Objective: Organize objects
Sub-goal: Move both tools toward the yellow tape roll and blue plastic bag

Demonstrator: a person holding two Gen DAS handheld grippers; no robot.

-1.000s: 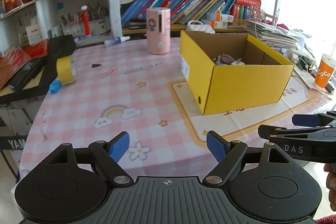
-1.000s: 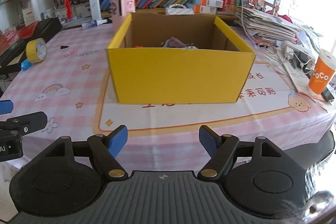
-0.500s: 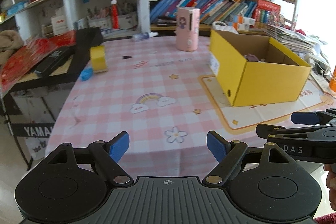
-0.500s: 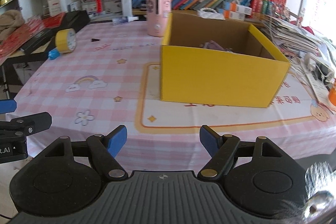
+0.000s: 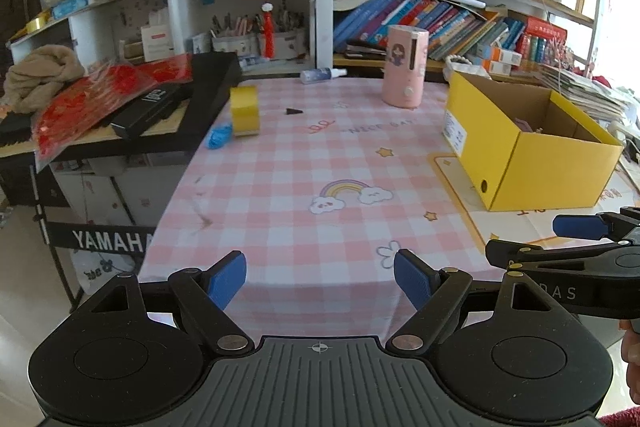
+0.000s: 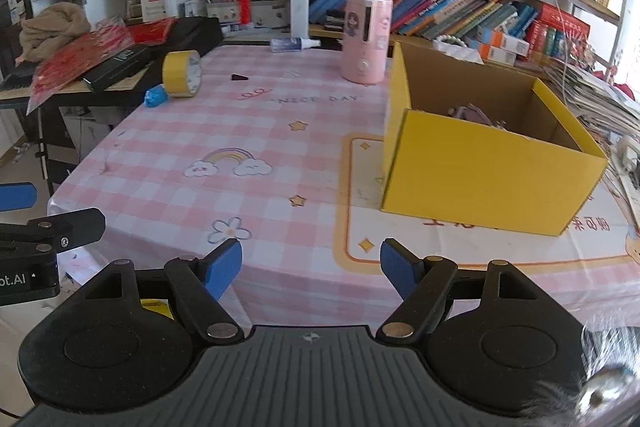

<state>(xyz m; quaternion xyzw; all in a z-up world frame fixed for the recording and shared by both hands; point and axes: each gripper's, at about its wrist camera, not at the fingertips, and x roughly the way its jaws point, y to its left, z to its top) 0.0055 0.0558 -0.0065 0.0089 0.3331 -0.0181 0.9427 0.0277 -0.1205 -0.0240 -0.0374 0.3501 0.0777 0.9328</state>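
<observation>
Both claws now sit farther to the left along the near edge of the desk (image 5: 280, 187) than a second ago. In the left wrist view the yellow box (image 5: 552, 167) slides from centre to the far right, while the tape roll (image 5: 245, 111) moves toward the middle and a keyboard stand (image 5: 108, 241) beside the desk comes into sight. In the right wrist view the box (image 6: 492, 183) shifts right and, it seems, shows a corner rather than its flat front.

Can't really make out the stuff in my yellow box (image 6: 472, 183), its front wall hides most of it.
</observation>
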